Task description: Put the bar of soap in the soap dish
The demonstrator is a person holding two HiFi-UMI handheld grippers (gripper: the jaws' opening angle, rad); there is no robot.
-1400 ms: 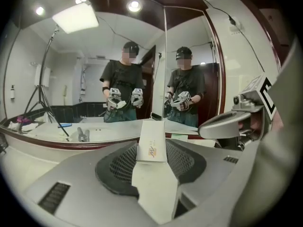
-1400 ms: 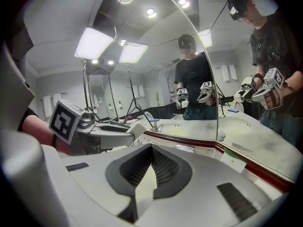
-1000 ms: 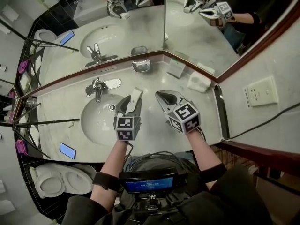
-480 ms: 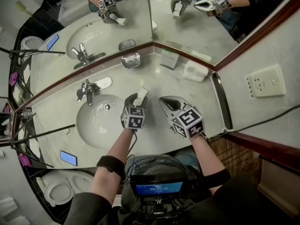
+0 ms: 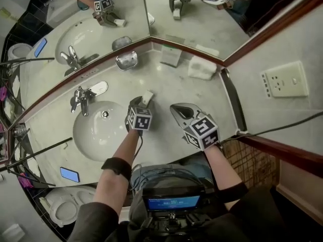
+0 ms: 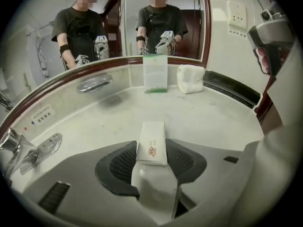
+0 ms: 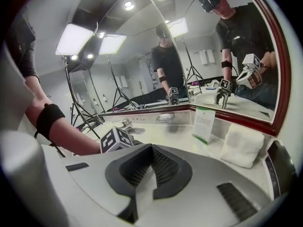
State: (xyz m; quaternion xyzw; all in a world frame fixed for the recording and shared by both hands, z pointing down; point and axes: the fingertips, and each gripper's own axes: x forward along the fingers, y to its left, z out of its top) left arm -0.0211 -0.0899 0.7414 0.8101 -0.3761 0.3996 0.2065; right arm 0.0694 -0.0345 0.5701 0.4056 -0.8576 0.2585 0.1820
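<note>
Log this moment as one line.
left gripper: shut on soap | right gripper: shut, empty | dish: no soap in it

One bar of soap (image 6: pixel 152 134) sits in the jaws of your left gripper (image 6: pixel 151 148). Beyond them you have one soap dish (image 6: pixel 93 84), one card (image 6: pixel 155 73) and one towel (image 6: pixel 191 78).

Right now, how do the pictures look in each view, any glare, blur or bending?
Head view: evenly lit and sharp, but the wide lens bows the mirror frame. Left gripper view: fisheye with dark corners; the bar of soap is crisp at its far end, soft nearest the lens. Right gripper view: the mirror reflects bright light panels, a glare patch.
</note>
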